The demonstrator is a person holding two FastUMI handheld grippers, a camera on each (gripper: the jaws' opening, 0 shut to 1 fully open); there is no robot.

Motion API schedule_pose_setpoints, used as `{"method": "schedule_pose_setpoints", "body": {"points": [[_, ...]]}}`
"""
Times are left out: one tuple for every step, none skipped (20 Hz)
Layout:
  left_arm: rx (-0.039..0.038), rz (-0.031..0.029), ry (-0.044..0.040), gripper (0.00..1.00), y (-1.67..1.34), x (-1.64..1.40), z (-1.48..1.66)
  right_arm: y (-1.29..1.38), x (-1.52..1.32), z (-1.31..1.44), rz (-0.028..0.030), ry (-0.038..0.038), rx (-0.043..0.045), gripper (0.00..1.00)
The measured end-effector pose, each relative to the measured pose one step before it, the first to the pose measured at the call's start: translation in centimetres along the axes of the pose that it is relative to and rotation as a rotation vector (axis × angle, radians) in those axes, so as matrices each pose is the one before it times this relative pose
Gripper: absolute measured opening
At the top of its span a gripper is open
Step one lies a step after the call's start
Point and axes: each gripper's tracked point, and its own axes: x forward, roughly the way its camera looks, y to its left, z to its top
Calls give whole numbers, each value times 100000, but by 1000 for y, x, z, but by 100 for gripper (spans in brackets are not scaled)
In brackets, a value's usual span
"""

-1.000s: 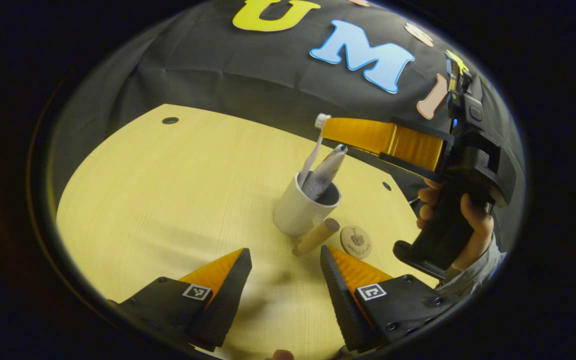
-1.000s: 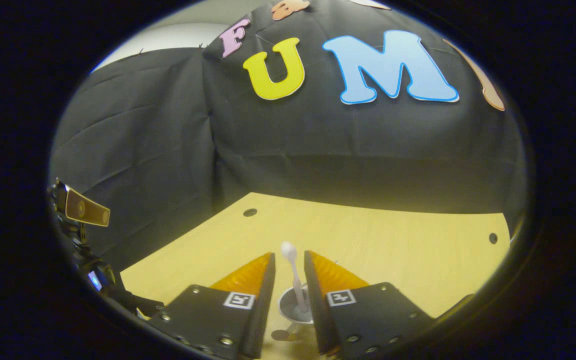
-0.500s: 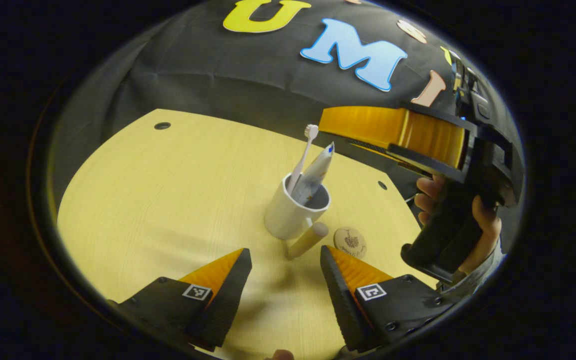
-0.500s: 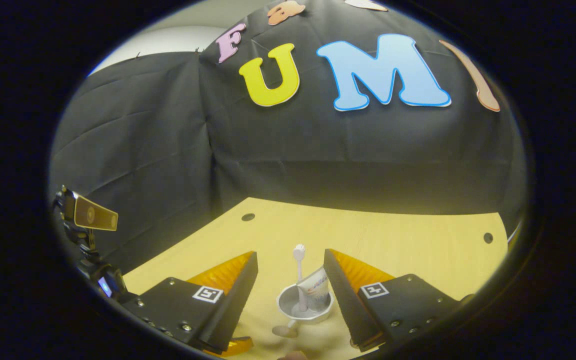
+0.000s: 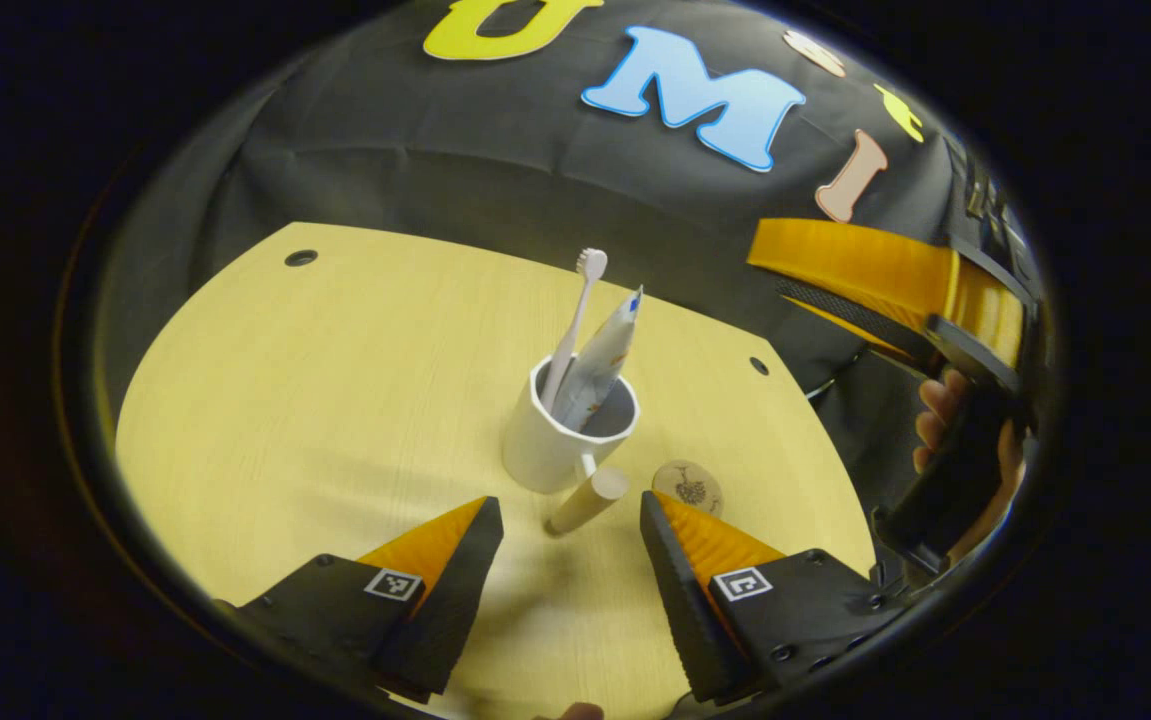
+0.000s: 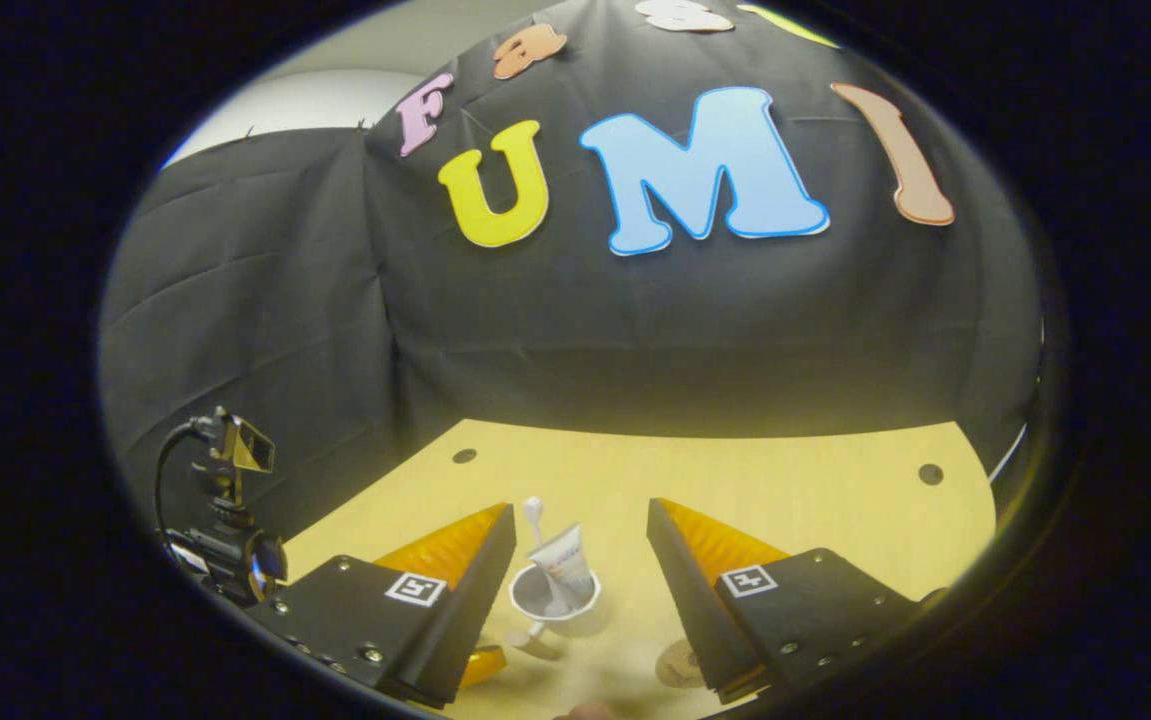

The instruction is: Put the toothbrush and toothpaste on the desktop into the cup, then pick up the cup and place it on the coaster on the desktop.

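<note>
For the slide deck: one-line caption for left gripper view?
Toothbrush and toothpaste stand in the cup; coaster beside it.

Blk cloth wall (image 6: 575,330), wood desktop (image 5: 335,400).

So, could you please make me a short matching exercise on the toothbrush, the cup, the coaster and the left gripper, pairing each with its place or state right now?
Things:
1. toothbrush
2. cup
3. coaster
4. left gripper

Places or states:
a. lying flat on the desktop, nothing on it
b. open, holding nothing
c. head up, leaning in the cup beside the toothpaste
d. standing on the bare desktop, beside the coaster

Pairs: 1-c, 2-d, 3-a, 4-b
</note>
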Motion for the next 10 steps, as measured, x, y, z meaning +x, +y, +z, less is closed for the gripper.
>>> {"method": "schedule_pose_setpoints", "body": {"points": [[330, 220, 635, 90, -77, 28, -69, -475, -672, 25, -1017, -203, 837, 84], [421, 219, 591, 90, -92, 177, 31, -474, -644, 127, -975, -156, 998, 84], [597, 399, 600, 90, -39, 239, -118, -565, -706, 64, -696, -404, 1070, 84], [741, 556, 682, 90, -118, 261, -6, -496, -592, 155, -956, -392, 1149, 84], [491, 123, 421, 90, -141, 224, -87, -566, -537, 94, -800, -654, 1066, 84], [4, 116, 996, 90, -226, 406, 7, -599, -485, 202, -1151, -599, 727, 84], [-165, -150, 1220, 85, -108, 228, -248, -781, -459, 73, -1538, -289, 570, 84], [-528, -219, 805, 85, -177, 253, -31, -569, -374, 28, -1410, 90, 469, 84], [-661, 273, 705, 85, -63, 249, -115, -527, -420, -57, -1184, 136, 138, 84], [-702, 812, 537, 85, -8, 273, 63, -480, -457, -93, -1222, 396, -137, 84]]}}
